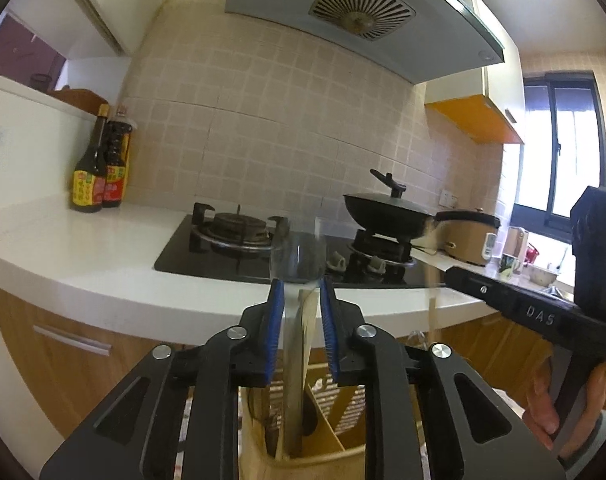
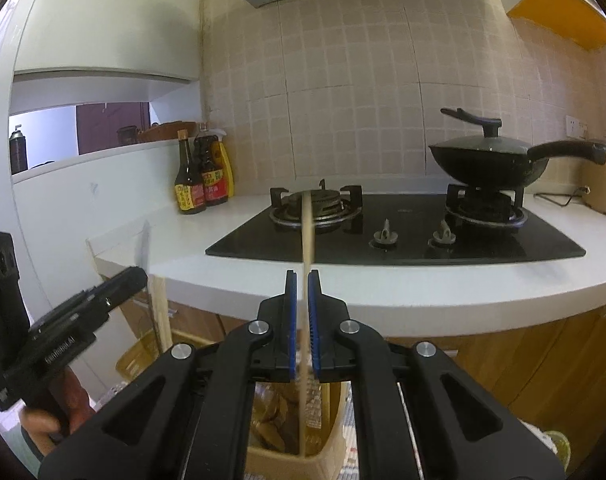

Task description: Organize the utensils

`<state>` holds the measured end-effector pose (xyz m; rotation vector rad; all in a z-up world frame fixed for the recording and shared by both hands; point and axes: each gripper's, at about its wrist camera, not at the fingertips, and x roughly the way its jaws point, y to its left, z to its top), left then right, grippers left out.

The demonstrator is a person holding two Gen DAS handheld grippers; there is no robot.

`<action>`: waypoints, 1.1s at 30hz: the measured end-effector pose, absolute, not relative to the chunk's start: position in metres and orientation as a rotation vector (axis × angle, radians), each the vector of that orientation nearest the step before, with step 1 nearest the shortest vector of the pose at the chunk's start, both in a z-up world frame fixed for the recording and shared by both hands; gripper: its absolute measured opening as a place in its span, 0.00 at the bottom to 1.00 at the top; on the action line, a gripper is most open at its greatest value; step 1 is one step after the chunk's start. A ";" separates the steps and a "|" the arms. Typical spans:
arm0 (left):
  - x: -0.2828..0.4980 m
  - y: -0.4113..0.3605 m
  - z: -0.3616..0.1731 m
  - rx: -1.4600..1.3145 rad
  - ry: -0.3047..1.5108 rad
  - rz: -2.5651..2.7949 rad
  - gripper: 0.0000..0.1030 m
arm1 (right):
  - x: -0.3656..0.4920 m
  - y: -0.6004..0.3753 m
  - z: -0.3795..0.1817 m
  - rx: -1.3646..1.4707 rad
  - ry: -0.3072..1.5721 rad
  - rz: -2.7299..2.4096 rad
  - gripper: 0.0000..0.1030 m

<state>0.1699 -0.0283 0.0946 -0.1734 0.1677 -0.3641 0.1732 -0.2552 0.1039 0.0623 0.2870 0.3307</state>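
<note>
In the left wrist view my left gripper [image 1: 301, 292] holds an upright utensil with a clear, blurred head [image 1: 299, 258] and a pale handle between its blue pads; the handle runs down into a wooden utensil holder [image 1: 327, 436] with compartments. In the right wrist view my right gripper [image 2: 302, 280] is shut on a wooden chopstick [image 2: 307, 224] that stands upright, its lower end inside the same kind of wooden holder [image 2: 323, 436]. The right gripper's body [image 1: 515, 304] shows at the right of the left view; the left gripper's body [image 2: 83, 304] shows at the left of the right view.
A white counter [image 2: 383, 284] carries a black gas hob [image 2: 399, 236]. A black wok with lid [image 2: 487, 160] sits on the right burner. Two sauce bottles [image 2: 201, 184] stand at the back left. A rice cooker [image 1: 469, 236] stands right of the hob.
</note>
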 end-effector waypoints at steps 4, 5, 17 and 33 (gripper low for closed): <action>0.155 -0.021 0.103 -0.153 0.163 -0.380 0.34 | 0.162 -0.263 0.103 0.095 0.314 0.345 0.25; 0.150 -0.019 0.105 -0.147 0.159 -0.380 0.35 | 0.157 -0.266 0.103 0.104 0.315 0.340 0.40; 0.087 0.024 0.137 -0.204 0.117 -0.374 0.64 | 0.092 -0.261 0.113 0.094 0.324 0.331 0.47; 0.025 -0.034 0.059 -0.155 0.234 -0.097 0.83 | 0.019 -0.254 0.040 -0.023 0.182 0.118 0.86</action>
